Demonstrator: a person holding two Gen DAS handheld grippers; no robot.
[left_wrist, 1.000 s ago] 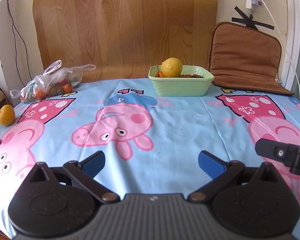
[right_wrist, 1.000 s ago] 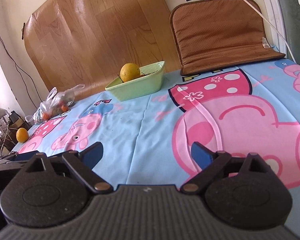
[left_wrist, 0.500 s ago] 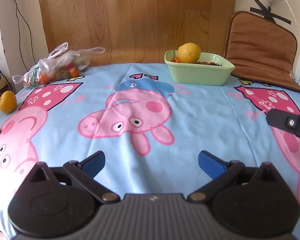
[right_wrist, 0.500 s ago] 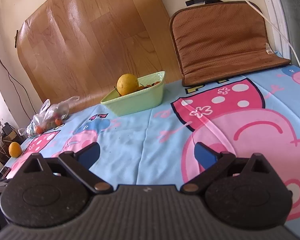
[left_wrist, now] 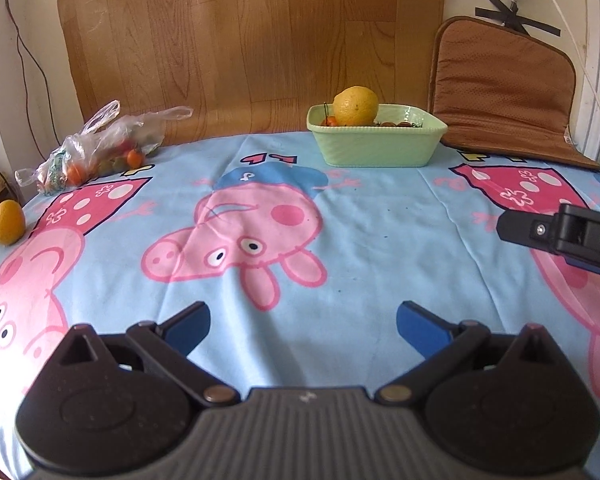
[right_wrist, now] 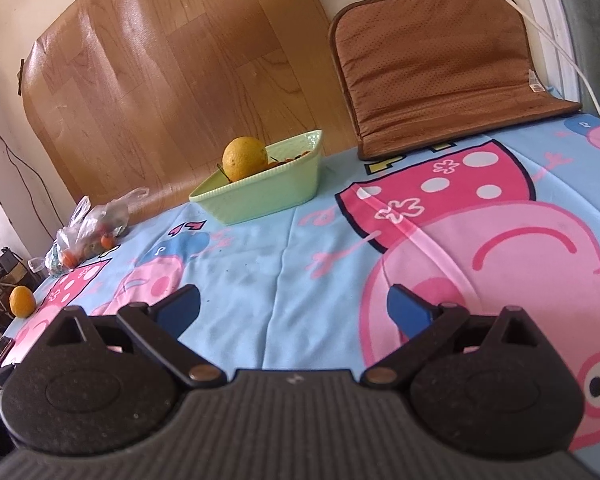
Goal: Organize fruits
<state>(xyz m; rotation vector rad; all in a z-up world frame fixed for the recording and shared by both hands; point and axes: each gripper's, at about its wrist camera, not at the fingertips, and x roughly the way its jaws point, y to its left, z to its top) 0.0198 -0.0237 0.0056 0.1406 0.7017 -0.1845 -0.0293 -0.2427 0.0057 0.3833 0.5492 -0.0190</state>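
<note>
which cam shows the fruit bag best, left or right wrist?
Left wrist. The plastic bag sits larger there at the table's far left, with orange and green fruit visible through the film. In the right wrist view the bag is smaller and farther off; only a few orange spots show.

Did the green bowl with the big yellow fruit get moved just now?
No. The green bowl sits at the same spot on the tablecloth, just past the little red hearts and beside the brown cushion. Only the cameras shifted.
</note>
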